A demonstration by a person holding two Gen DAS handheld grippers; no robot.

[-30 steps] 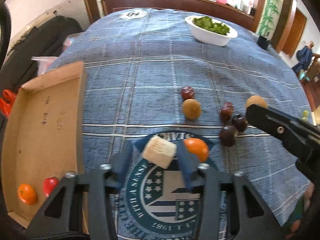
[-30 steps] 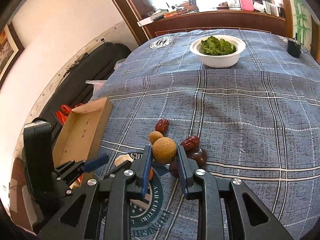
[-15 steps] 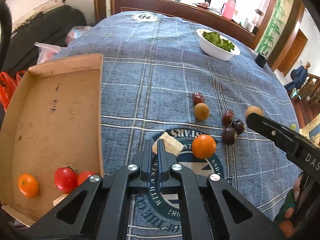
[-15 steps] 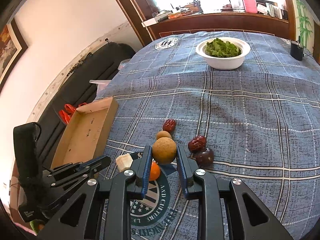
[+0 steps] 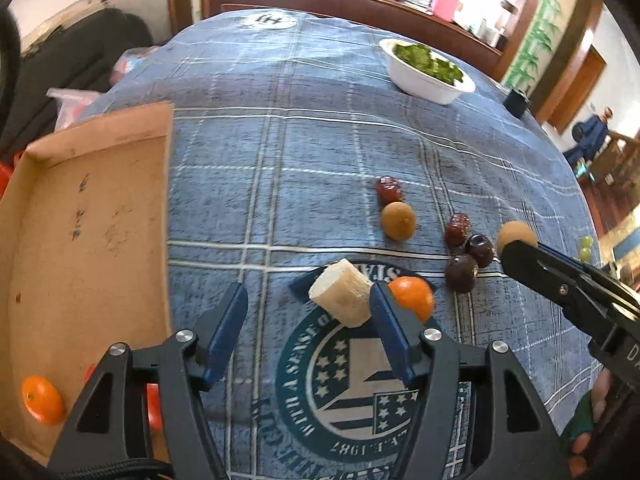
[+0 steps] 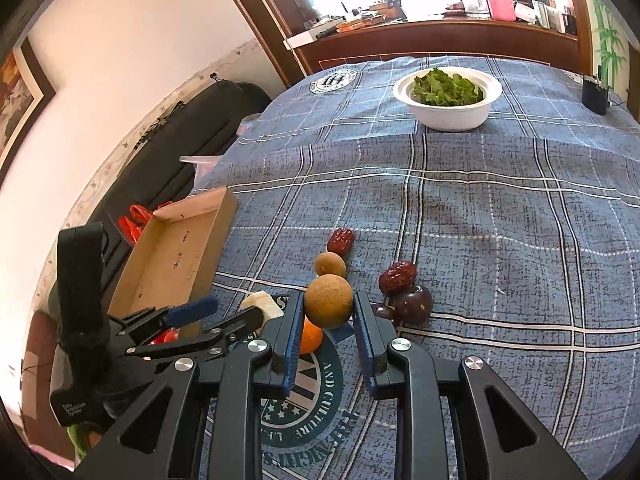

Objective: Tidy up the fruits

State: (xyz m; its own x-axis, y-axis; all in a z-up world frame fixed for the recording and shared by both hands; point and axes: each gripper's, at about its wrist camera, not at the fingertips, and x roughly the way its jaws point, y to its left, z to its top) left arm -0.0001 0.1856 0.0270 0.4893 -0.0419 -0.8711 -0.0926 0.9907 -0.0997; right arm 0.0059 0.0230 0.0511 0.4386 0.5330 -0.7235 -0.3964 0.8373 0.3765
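right gripper (image 6: 326, 320) jaws clenched on a round tan-brown fruit (image 6: 328, 301), centre frame. left gripper (image 5: 308, 322) jaws have just been opening, released, a pale banana chunk (image 5: 341, 298) touching the right one.

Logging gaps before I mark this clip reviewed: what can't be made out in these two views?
- Red fruits in the brown cardboard tray: left wrist view, mostly hidden behind the left gripper; count unclear.
- Small green fruits: same view, too small to identify.
- Round orange fruit: right wrist view, largely behind the right gripper.

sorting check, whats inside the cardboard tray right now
In the cardboard tray an orange fruit lies near its front corner; beside it something red is mostly hidden behind the left gripper.
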